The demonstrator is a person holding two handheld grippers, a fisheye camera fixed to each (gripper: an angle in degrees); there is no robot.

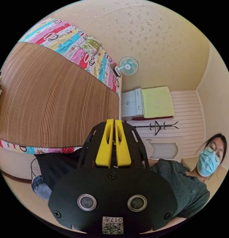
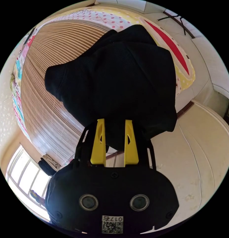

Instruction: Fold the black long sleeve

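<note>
Mostly the black shirt [image 2: 114, 81] hid its own shape: bunched in a lump at the bed's edge on the striped mat [image 2: 45, 81], sleeves impossible to pick out. The right hand-held gripper [image 2: 114, 121] had its yellow jaws spread, their tips against the fabric's near edge; whether they touched it I couldn't tell. The left hand-held gripper [image 1: 113, 121] was pressed together on nothing, pointing at the mat [image 1: 50, 99]. A dark piece of cloth [image 1: 57, 166] sat half behind it. The sticker on each gripper's body was too small to read.
</note>
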